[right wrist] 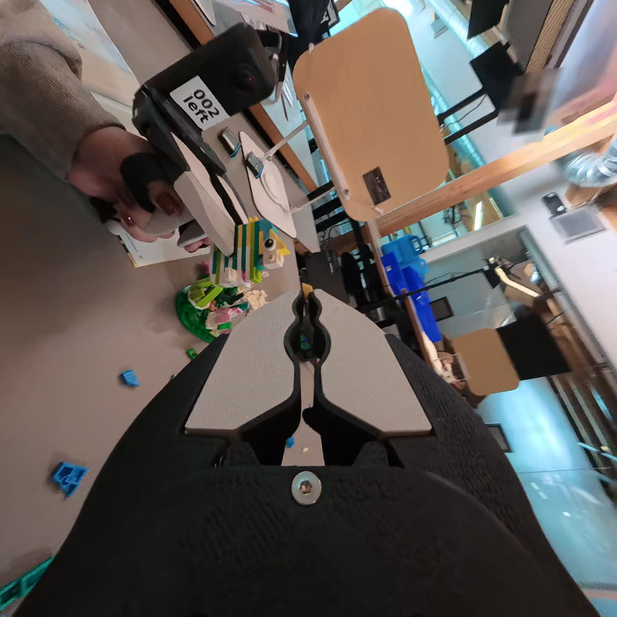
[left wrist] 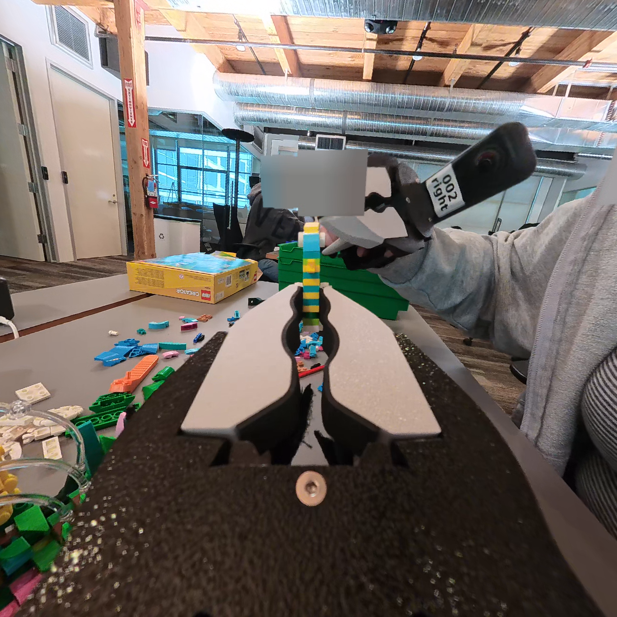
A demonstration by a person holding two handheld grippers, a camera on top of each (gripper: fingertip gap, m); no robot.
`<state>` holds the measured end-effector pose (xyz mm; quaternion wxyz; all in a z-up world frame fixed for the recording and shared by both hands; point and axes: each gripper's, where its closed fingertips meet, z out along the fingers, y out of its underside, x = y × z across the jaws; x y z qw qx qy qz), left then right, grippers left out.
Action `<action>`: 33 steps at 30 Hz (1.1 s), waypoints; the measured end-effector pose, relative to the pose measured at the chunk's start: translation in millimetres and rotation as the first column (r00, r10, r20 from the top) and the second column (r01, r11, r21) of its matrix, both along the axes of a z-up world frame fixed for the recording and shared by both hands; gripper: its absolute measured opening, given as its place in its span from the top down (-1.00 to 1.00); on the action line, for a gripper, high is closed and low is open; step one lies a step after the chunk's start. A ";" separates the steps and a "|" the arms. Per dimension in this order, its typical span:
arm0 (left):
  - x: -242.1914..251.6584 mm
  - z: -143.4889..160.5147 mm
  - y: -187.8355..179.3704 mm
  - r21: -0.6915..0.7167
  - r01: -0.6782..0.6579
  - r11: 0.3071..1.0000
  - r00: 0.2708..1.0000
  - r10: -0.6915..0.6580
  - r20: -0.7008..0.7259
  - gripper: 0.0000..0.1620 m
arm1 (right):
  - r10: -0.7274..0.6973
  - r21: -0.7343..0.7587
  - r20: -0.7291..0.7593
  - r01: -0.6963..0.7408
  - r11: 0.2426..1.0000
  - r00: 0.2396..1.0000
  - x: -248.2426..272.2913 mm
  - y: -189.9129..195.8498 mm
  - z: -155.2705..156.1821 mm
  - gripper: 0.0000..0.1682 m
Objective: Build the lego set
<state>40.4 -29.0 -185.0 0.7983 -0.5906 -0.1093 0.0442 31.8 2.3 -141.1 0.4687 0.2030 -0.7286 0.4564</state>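
My left gripper (left wrist: 310, 291) is shut on a striped yellow, teal and green lego fish (left wrist: 311, 267), held upright above the table and seen edge-on. In the right wrist view the fish (right wrist: 248, 253) shows side-on, with a white eye block and a yellow beak, in the left gripper (right wrist: 227, 245). My right gripper (right wrist: 306, 295) is shut on a small yellow piece (right wrist: 306, 287), just right of and below the fish's head. In the left wrist view the right gripper (left wrist: 329, 242) is beside the top of the fish.
Several loose bricks (left wrist: 133, 349) and an orange brick separator (left wrist: 135, 373) lie on the grey table (left wrist: 60, 354). A yellow lego box (left wrist: 192, 277) and green bins (left wrist: 350, 287) stand behind. A green lego base with plants (right wrist: 200, 309) sits below the fish. Clear tubs of bricks (left wrist: 30, 521) are at lower left. One gripper's finger ends stand about 6 cm off the other's.
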 end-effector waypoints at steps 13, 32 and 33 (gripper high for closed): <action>-5.8 1.5 -6.2 0.007 -0.049 0.999 0.999 0.049 -0.004 0.91 | -0.234 0.424 0.761 -0.190 0.886 0.605 36.6 22.4 -113.7 0.98; -0.1 -0.6 -0.3 -0.017 -0.018 1.000 1.000 0.018 -0.014 0.90 | -0.413 0.563 0.780 -0.239 0.791 0.470 32.5 37.5 -180.8 0.93; -0.2 -0.6 -0.2 -0.017 -0.018 1.000 1.000 0.018 -0.014 0.90 | -0.404 0.554 0.781 -0.230 0.800 0.477 31.2 36.9 -179.2 0.93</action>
